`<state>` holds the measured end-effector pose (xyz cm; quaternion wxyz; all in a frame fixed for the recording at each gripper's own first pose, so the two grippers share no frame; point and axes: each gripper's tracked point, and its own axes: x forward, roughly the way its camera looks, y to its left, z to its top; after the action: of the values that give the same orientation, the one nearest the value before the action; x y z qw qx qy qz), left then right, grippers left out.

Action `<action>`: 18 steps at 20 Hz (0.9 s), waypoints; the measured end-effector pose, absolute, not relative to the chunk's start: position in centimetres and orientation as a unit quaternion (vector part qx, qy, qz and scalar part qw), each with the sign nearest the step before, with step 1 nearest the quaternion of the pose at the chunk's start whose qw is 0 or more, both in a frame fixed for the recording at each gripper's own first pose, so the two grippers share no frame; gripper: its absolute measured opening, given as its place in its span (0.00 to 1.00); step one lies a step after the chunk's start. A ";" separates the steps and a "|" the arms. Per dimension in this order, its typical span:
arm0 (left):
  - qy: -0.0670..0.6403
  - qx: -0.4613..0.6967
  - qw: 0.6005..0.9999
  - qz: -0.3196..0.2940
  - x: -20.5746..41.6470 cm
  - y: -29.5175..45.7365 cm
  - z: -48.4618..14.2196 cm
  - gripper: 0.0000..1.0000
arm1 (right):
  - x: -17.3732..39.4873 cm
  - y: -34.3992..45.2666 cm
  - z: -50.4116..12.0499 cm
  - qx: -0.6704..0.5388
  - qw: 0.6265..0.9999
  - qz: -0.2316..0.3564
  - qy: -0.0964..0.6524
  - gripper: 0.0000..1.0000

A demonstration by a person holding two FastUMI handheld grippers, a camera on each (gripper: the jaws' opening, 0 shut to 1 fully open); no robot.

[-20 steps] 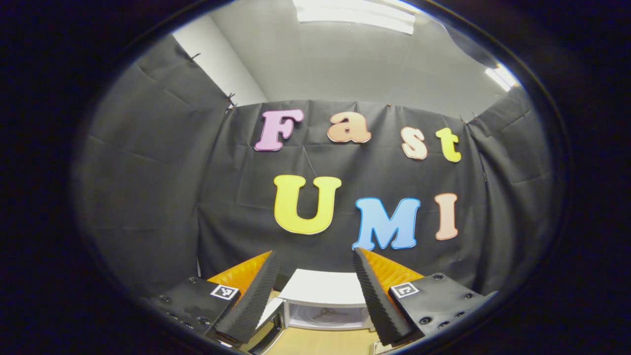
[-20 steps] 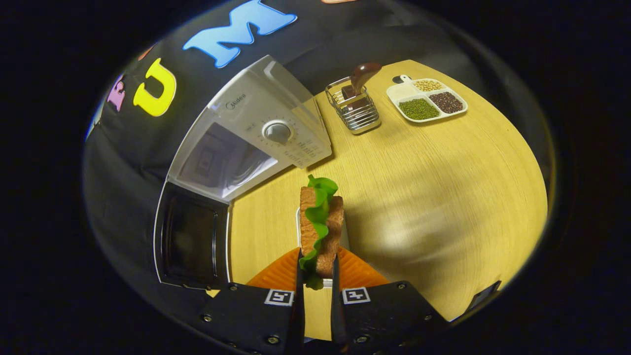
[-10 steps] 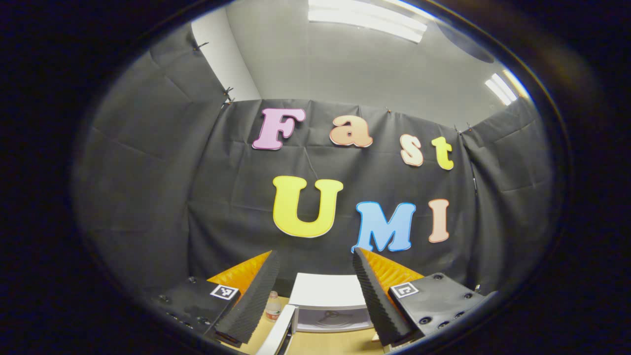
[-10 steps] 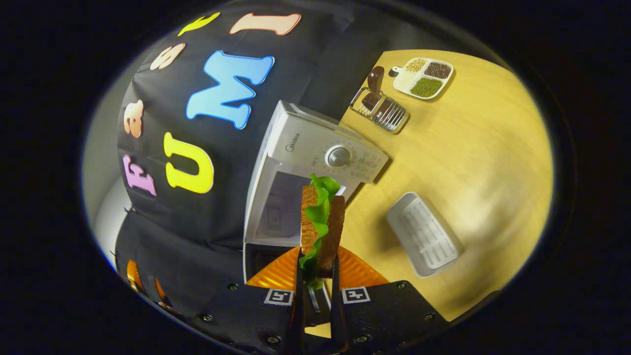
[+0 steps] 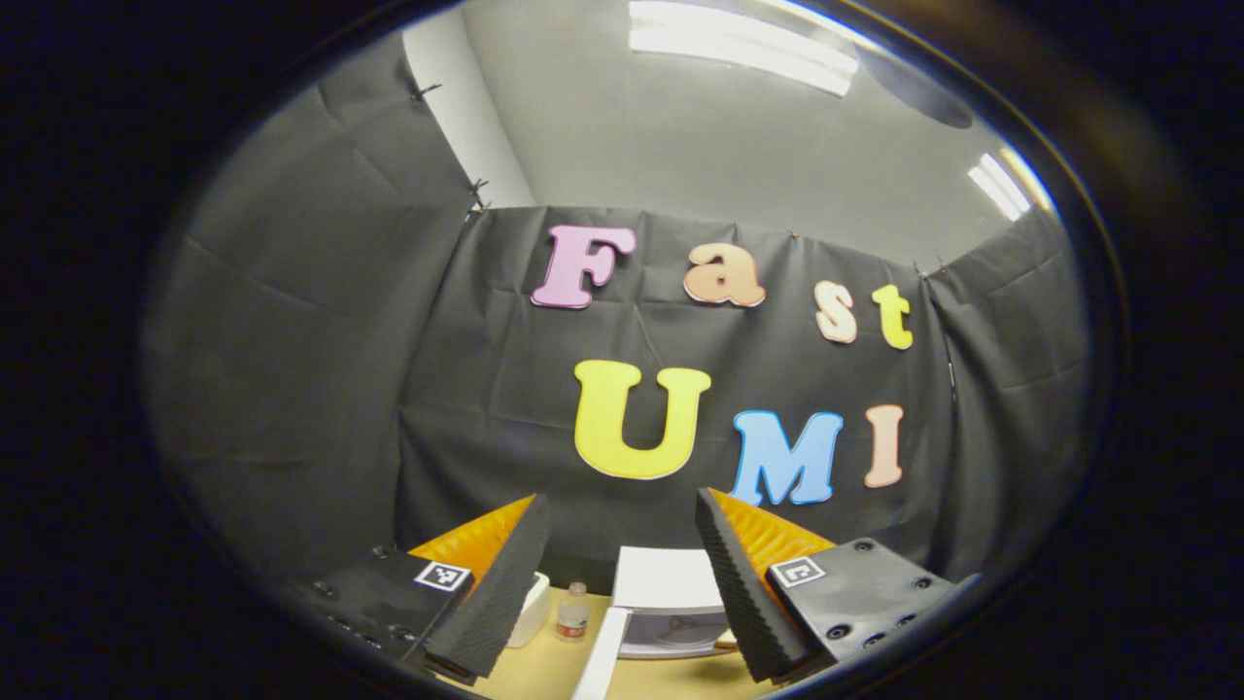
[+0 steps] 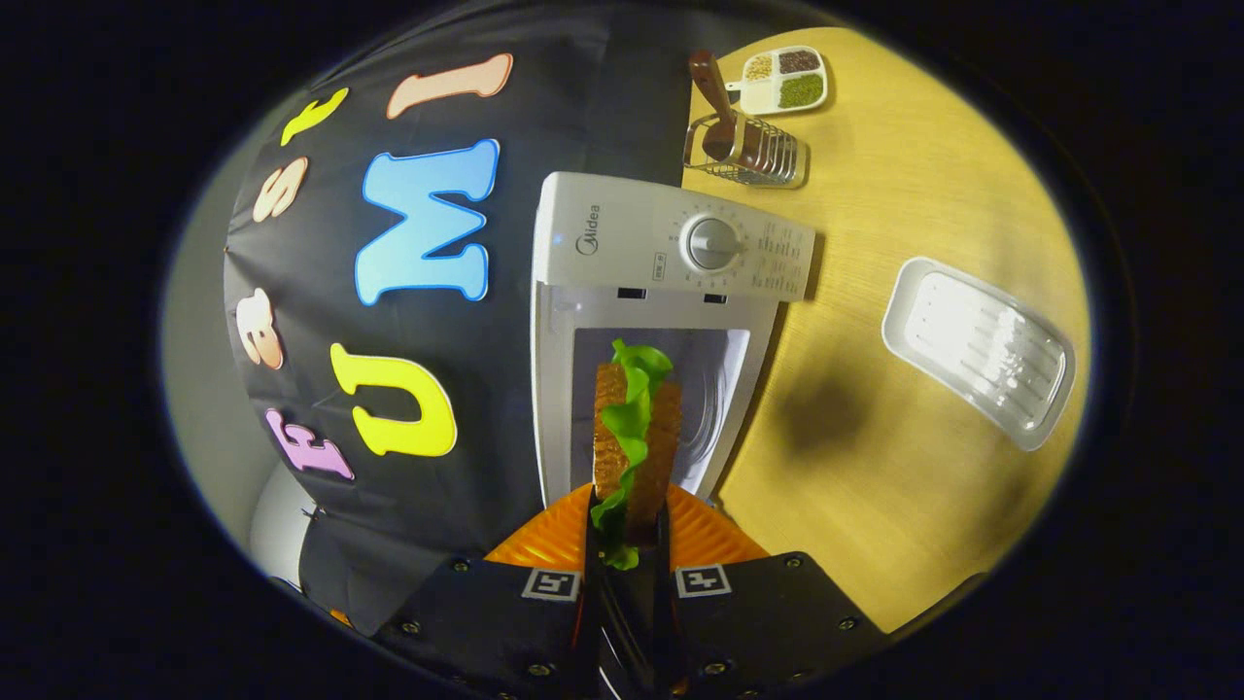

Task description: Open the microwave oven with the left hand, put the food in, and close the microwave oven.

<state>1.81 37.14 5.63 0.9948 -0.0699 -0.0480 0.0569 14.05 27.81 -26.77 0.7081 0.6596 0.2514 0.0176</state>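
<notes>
1. The food — a sandwich of two brown, coarse-crusted bread slices with a frilly green lettuce leaf between them (image 6: 634, 437) — stands on edge in the right gripper (image 6: 627, 544), whose two fingers are closed almost together and press on the lower end of the slices. It hangs directly in front of the open cavity of the white microwave oven (image 6: 671, 243), not yet inside.
2. It looks light and soft; I judge that the bread will squash or shed its leaf under a hard squeeze, so the flat faces of the slices, low down where the fingers already sit, seem the safest place to hold it. The loose lettuce edge looks most likely to catch on the cavity's frame.
3. The microwave's white door (image 5: 593, 661) stands swung out, seen edge-on at the bottom of the left gripper view.
4. The left gripper (image 5: 622, 574) hovers well above and in front of the microwave, its ridged dark pads wide apart with nothing between them.
5. Beside the microwave's dial end lie an empty white ribbed plastic tray (image 6: 977, 350) and, beyond it, a wire rack holding a brown-handled utensil (image 6: 743, 156) and a white divided dish of grains (image 6: 785, 80).
6. Hard to make out — the cavity floor behind the sandwich, the door's handle, and the small bottle (image 5: 573, 612) left of the microwave.
</notes>
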 end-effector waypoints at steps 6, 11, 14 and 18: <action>-0.046 -0.067 0.994 0.078 1.3 40.7 5.6 0.94 | 19.2 30.5 -29.7 0.670 0.702 -0.017 0.241 0.21; -0.043 -0.061 0.992 0.100 1.1 43.4 4.9 0.96 | 22.9 31.5 -32.0 0.657 0.718 -0.043 0.228 0.22; -0.032 -0.066 0.990 0.120 1.0 45.2 3.7 0.96 | 25.2 31.6 -33.5 0.660 0.716 -0.069 0.217 0.21; -0.026 -0.059 0.989 0.130 1.1 46.9 3.6 0.96 | 28.4 32.8 -35.3 0.671 0.707 -0.101 0.201 0.21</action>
<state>1.06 46.87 3.64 0.9894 -0.0588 -0.0262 0.1300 28.36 32.79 -35.32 0.7065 0.6710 0.2012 -0.1005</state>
